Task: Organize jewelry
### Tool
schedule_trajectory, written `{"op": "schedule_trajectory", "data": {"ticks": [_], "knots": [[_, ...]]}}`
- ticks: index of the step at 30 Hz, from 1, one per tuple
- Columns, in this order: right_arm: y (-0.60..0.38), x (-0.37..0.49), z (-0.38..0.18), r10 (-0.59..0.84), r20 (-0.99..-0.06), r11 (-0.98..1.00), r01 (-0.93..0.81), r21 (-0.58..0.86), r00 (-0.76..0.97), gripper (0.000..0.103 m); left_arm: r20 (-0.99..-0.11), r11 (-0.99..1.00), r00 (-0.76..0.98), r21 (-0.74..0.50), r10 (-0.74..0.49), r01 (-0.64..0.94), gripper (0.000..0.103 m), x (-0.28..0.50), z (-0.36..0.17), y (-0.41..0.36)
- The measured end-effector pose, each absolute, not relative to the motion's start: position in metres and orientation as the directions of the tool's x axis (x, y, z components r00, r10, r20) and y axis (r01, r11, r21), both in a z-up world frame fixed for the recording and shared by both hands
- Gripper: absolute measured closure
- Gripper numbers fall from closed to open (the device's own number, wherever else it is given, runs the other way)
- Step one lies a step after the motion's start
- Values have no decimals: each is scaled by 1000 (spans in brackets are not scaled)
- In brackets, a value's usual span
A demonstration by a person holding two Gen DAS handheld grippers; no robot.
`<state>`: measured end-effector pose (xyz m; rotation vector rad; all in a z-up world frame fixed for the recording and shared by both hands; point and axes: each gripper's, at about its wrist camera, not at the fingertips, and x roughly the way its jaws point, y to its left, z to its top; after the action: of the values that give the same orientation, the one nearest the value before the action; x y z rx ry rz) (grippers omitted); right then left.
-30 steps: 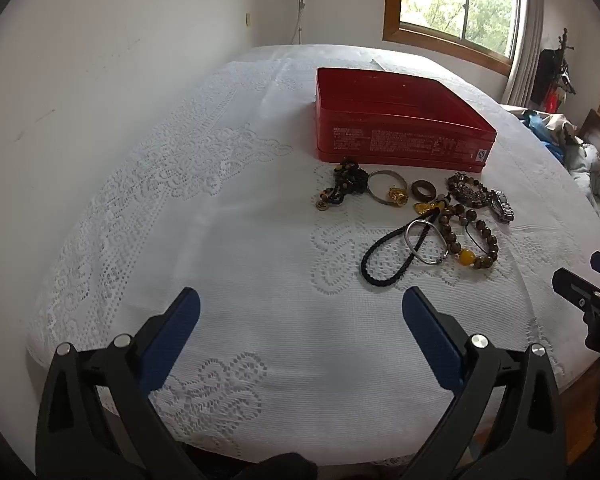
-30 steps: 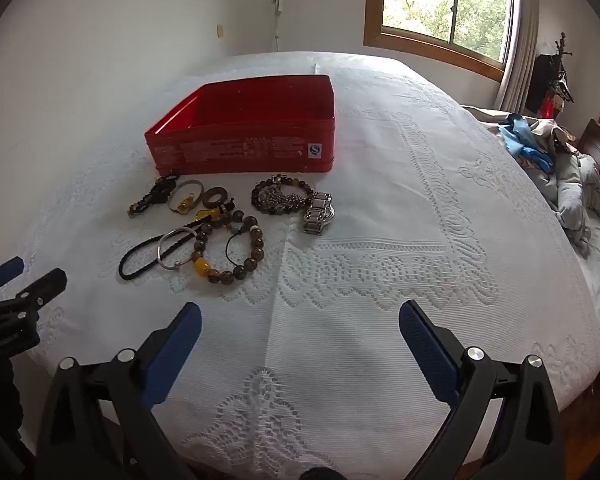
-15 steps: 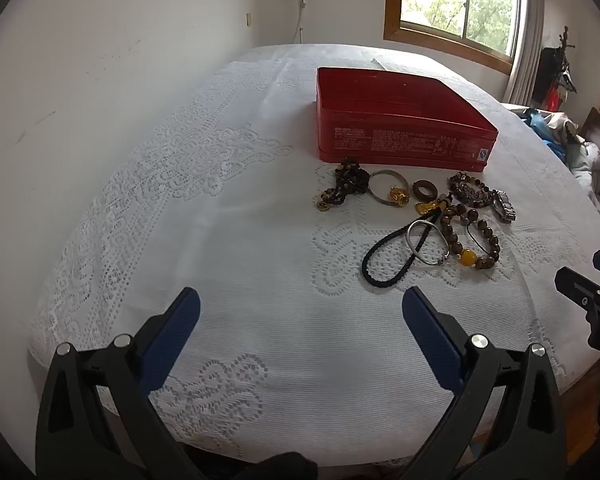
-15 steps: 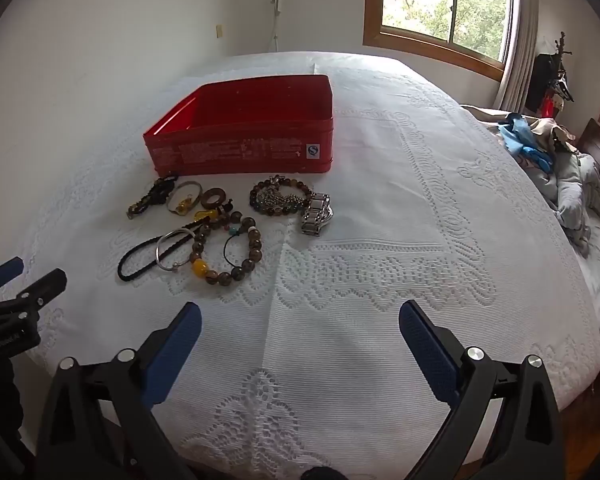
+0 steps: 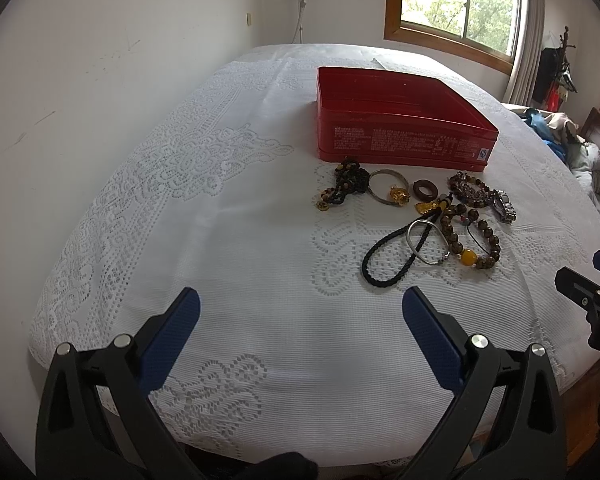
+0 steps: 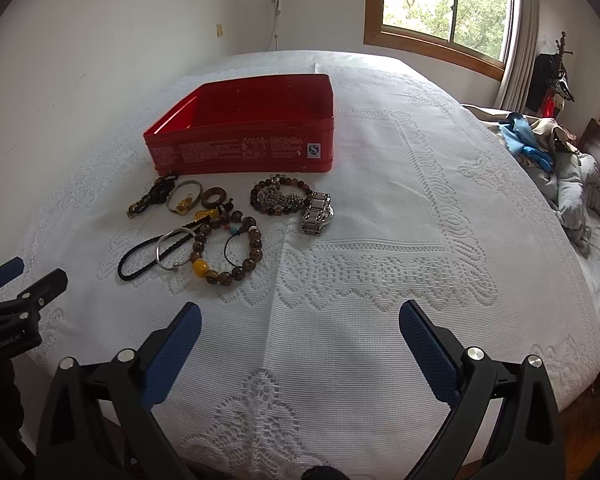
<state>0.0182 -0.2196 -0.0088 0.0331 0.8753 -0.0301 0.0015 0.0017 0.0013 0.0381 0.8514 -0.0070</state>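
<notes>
A red open tin box [image 5: 400,128] [image 6: 244,136] stands on a white lace bedcover. In front of it lie several jewelry pieces: a black braided cord [image 5: 392,256] [image 6: 148,256], a silver bangle [image 5: 426,242] [image 6: 174,248], a brown bead bracelet with a yellow bead [image 5: 470,236] [image 6: 228,252], a silver watch [image 5: 504,206] [image 6: 318,212], a wooden ring [image 5: 425,189] [image 6: 214,197] and dark beads [image 5: 346,186]. My left gripper [image 5: 300,336] is open and empty, near the front edge. My right gripper [image 6: 300,340] is open and empty, right of the jewelry.
The white lace bedcover [image 6: 400,208] spreads over the bed. A white wall runs along the left. Crumpled clothes [image 6: 560,168] lie at the far right. A window [image 6: 444,4] is behind the bed.
Both grippers have moved slightly closer to the jewelry; the box and pieces have not moved.
</notes>
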Motion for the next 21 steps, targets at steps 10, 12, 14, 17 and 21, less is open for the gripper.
{"op": "schedule_trajectory", "data": {"ticks": [10,12,14,17,21], "knots": [[-219,18,-8,-12,-768,999,40,17,641,4,-750,999,661,33,10,22,3,1,0,2],[-219,18,-8,-11,-768,999,40,19,641,4,-751,999,660,34,10,23,3,1,-1,3],[-219,17,-8,-11,-767,999,39,19,641,4,-752,999,659,33,10,23,3,1,-1,4],[-219,17,-8,-11,-768,999,39,19,641,4,-752,999,659,36,14,21,3,0,-1,2],[-219,17,-8,-11,-767,999,40,19,642,4,-752,999,660,37,14,21,3,0,-1,3]]}}
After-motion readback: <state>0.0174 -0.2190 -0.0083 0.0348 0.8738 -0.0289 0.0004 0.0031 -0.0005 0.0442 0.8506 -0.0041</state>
